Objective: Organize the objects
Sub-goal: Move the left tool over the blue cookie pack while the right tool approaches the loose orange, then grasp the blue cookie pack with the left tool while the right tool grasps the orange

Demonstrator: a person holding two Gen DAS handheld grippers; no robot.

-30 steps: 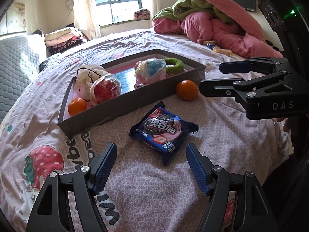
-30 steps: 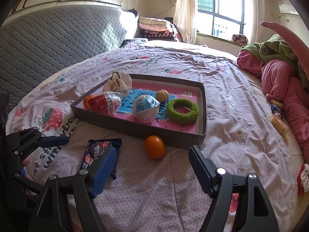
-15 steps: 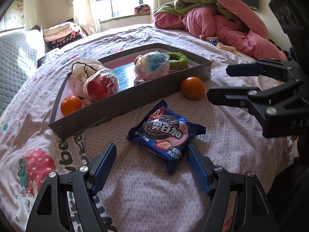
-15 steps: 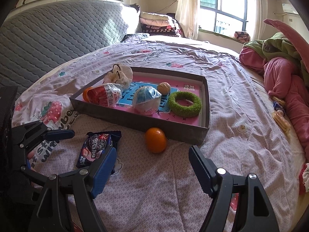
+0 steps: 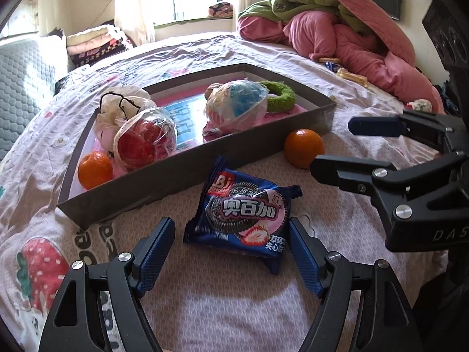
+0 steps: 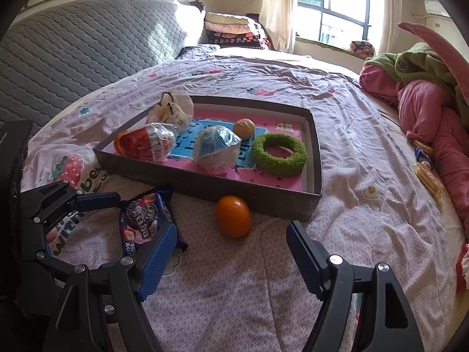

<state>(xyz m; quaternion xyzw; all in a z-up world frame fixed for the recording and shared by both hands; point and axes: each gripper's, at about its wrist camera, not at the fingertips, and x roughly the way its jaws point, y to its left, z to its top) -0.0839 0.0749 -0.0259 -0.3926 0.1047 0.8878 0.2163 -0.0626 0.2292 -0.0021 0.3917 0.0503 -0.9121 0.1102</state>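
Counts: two oranges, one blue foil cookie packet, one grey cardboard tray, one green fuzzy ring, two wrapped toy eggs, one walnut-like ball, one white drawstring pouch.

Packet lies flat on the bed's pink sheet, just in front of the tray's near wall; long axis runs from that wall towards the left gripper.

One orange in tray's near-left corner; the other orange on the sheet outside.

Left gripper: wide apart, straddling the packet's near end, right pad at the wrapper's edge, no grip. Right gripper: wide apart, empty.
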